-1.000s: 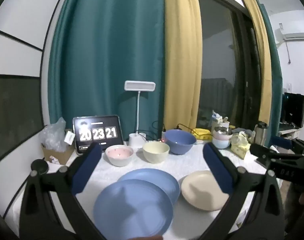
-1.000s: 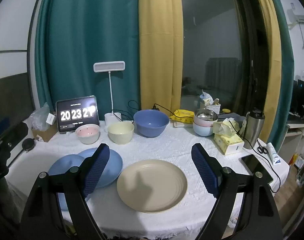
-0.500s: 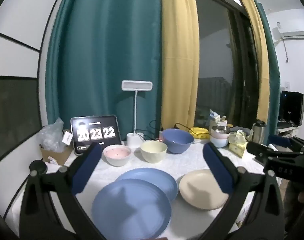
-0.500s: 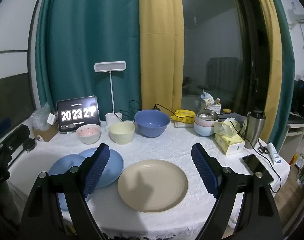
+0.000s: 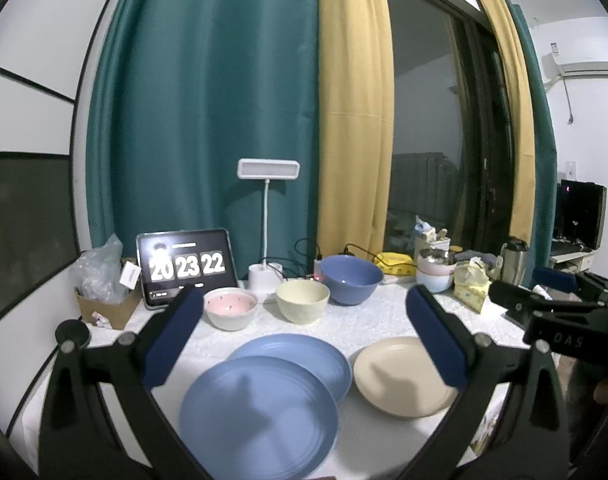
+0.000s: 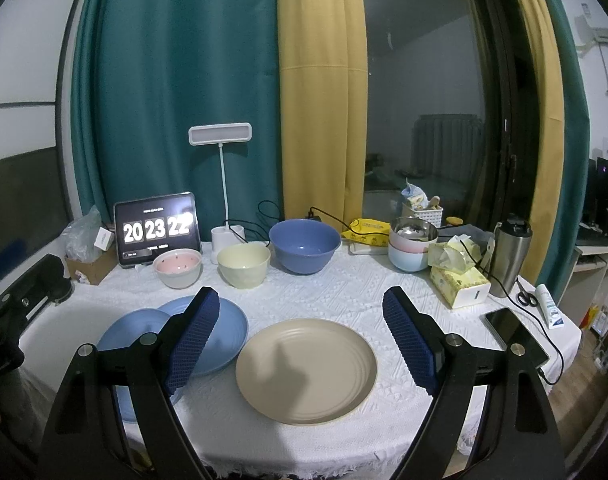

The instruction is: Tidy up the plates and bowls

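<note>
While held above the plates, both tools (image 5: pixel 304 336) (image 6: pixel 300 336) gape wide, empty.

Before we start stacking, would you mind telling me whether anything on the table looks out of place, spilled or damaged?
Nothing looks spilled or broken. The one oddity: the near blue plate overlaps the far blue plate instead of stacking squarely. The beige plate lies flat by itself, and the pink bowl, yellow bowl and blue bowl stand upright in a row.
</note>
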A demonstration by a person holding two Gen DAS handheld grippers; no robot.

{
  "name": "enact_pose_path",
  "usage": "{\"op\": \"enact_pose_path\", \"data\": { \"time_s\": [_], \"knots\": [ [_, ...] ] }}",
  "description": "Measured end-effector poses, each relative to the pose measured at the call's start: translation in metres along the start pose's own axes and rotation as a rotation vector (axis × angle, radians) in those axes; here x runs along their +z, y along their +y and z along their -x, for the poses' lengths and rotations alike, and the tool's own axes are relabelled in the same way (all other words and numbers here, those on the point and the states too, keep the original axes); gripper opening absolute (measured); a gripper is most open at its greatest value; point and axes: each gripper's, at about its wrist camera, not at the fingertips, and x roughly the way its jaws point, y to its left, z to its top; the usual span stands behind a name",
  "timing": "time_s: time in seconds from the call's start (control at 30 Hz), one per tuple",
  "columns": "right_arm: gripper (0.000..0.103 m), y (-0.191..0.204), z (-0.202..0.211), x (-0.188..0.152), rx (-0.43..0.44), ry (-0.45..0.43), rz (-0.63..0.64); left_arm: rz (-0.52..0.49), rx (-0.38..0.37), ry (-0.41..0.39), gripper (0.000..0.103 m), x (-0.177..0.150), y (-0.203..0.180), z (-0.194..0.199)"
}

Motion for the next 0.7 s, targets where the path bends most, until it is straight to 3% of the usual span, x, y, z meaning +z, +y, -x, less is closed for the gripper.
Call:
{"op": "enact_pose_path", "data": {
  "time_s": [0.7],
  "knots": [
    [0.087, 0.0007, -0.0004, 0.0002, 0.001, -0.002, 0.000, -0.001, 0.000, 0.001, 0.102, 0.0001, -0.0015, 0.0001]
  ]
}}
